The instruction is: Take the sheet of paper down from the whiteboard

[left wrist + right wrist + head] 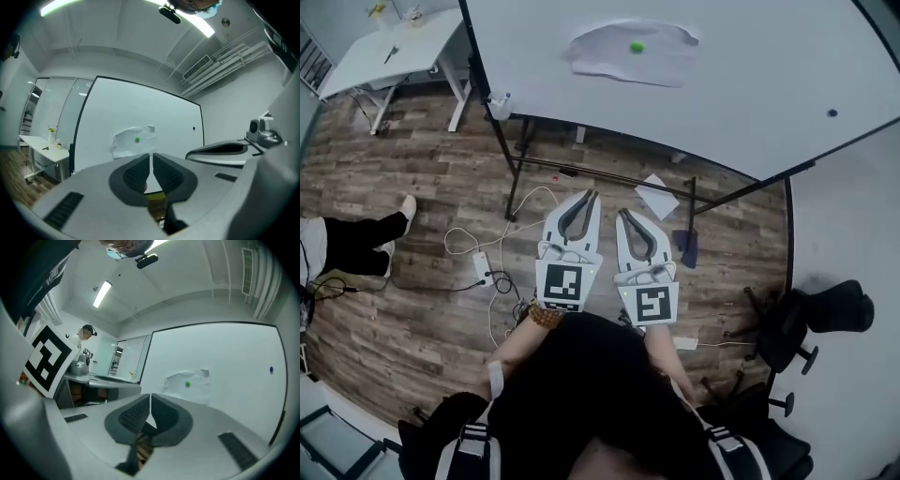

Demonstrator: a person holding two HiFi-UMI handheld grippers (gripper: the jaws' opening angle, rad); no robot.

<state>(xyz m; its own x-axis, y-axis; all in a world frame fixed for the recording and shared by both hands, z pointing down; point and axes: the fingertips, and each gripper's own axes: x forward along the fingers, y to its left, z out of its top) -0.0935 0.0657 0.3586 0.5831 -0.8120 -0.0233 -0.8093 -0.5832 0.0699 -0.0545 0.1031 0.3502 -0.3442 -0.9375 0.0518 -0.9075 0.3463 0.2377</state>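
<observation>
A crumpled white sheet of paper [628, 52] hangs on the whiteboard [750, 94], pinned by a green round magnet [636, 47]. The same sheet of paper [132, 141] and its green magnet [137, 139] show in the left gripper view, and the sheet of paper [188, 386] with the magnet [188, 384] in the right gripper view. My left gripper [589, 197] and right gripper [623, 215] are held side by side, well short of the board, both shut and empty. Each points level at the board.
A small blue magnet [832, 112] sits on the board's right part. The board's black stand legs [514, 178] rise from the wood floor, with cables and a power strip [481, 270]. A white desk [380, 52] stands far left, a black office chair [806, 319] right, a person's legs [356, 239] left.
</observation>
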